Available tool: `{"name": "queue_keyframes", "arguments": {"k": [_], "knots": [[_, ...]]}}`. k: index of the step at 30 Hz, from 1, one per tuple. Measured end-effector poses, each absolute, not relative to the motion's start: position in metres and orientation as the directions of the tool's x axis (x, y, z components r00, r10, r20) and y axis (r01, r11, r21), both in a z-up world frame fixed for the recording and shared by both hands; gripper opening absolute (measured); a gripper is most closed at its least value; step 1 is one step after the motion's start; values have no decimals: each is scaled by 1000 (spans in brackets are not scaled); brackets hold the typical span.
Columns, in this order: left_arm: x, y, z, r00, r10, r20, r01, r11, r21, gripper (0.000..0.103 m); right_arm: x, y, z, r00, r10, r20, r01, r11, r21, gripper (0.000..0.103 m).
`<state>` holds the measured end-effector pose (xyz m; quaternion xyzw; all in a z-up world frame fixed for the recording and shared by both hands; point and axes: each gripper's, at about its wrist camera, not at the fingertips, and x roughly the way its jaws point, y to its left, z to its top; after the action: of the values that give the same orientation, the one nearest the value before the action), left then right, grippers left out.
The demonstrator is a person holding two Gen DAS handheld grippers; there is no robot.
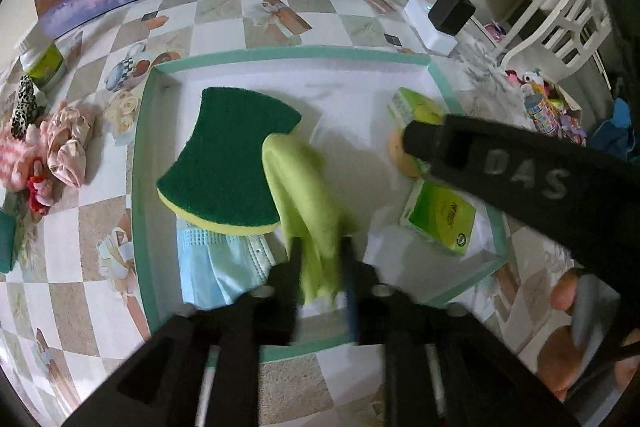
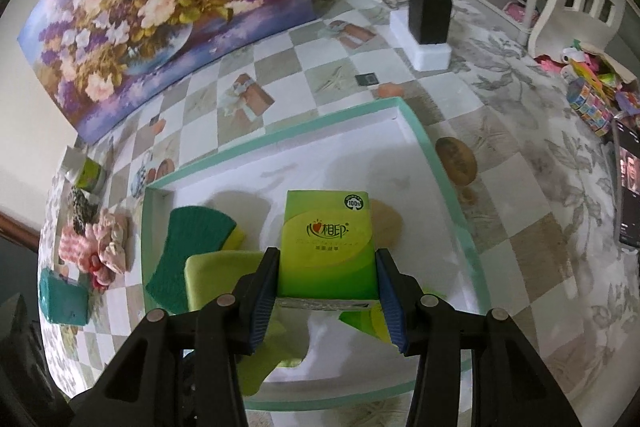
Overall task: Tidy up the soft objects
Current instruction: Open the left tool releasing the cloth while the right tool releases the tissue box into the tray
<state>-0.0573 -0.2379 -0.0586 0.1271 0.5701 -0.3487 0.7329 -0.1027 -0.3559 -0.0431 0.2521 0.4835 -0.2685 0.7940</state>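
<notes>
A lime cloth (image 1: 308,195) is pinched in the closed left gripper (image 1: 322,269) above the near edge of the teal-rimmed tray (image 1: 140,163), while a tissue pack (image 2: 327,247) is clamped by the right gripper (image 2: 327,293) over the tray's right side, apparently so both can be set down beside the sponge (image 1: 228,155).

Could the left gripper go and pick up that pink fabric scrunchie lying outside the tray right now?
Probably not yet: the left gripper is shut on a lime-green cloth over the teal-rimmed tray. The pink fabric scrunchie lies uncovered on the tablecloth.
</notes>
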Motion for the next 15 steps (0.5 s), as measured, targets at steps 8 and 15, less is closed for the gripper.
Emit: {"name": "queue_keyframes", "arguments": {"k": [8, 15], "knots": [[-57, -236, -44, 119, -387, -914, 662, 717, -217, 51, -101, -356, -47, 382, -159, -910, 671, 725, 155, 58], [-51, -229, -32, 128, -393, -911, 639, 735, -227, 53, -102, -353, -31, 413, -197, -889, 672, 725, 151, 71]]}}
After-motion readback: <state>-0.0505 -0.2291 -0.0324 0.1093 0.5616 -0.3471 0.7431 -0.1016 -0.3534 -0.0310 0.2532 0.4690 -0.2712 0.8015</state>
